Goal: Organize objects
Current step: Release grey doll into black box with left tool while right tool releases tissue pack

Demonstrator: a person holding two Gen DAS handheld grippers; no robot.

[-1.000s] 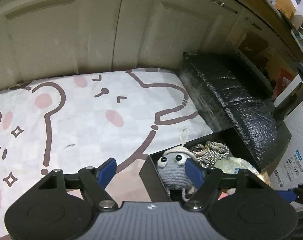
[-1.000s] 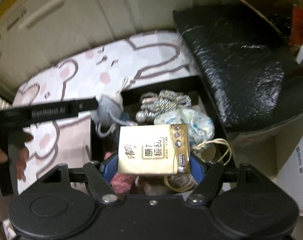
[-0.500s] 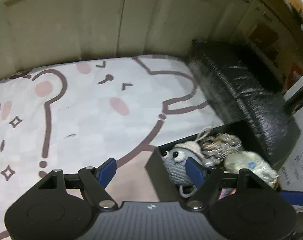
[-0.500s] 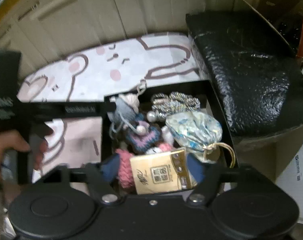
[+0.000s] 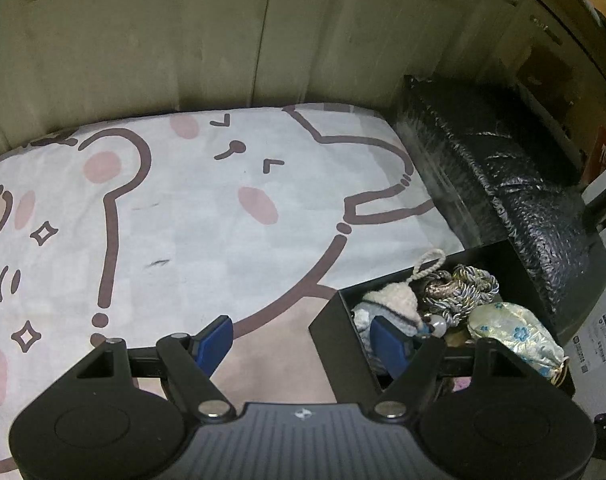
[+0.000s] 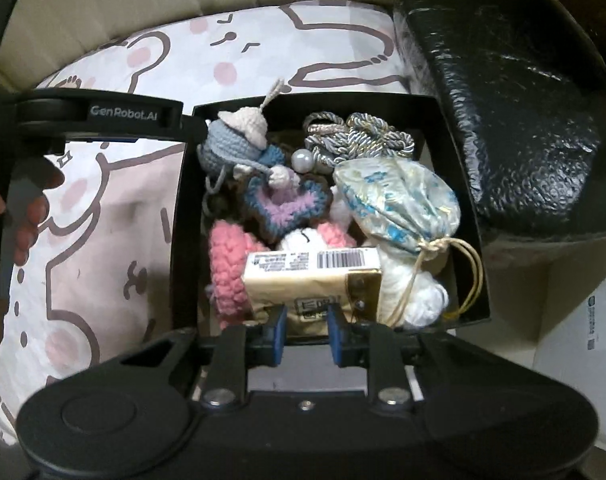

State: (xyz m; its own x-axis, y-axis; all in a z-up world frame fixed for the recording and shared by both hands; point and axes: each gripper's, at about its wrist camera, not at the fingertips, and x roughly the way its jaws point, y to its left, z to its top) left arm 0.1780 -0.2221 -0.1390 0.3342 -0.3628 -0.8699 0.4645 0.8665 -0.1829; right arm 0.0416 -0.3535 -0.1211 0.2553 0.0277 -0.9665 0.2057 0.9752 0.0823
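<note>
A black open box (image 6: pixel 459 168) sits on the cartoon-print cloth, filled with small items: a grey crochet doll (image 6: pixel 227 140), a braided cord (image 6: pixel 367 140), a blue-and-gold drawstring pouch (image 6: pixel 399 200), pink crochet pieces (image 6: pixel 227 264). A gold tissue pack (image 6: pixel 315 276) lies on top at the box's near end. My right gripper (image 6: pixel 303 334) is narrowed on the near edge of the pack. My left gripper (image 5: pixel 303 340) is open and empty, straddling the box's left wall (image 5: pixel 343 356); its arm shows in the right wrist view (image 6: pixel 103 120).
A long black wrapped block (image 6: pixel 515 92) lies right of the box, also in the left wrist view (image 5: pixel 523 200). Beige cabinet doors (image 5: pixel 183 40) stand behind the cloth (image 5: pixel 183 220). A white carton (image 6: pixel 583 320) sits at the right.
My right gripper has lowered the tissue pack into the box's near end, tipped it flat, and narrowed its jaws on it. My left gripper has drifted back slightly, still open.
</note>
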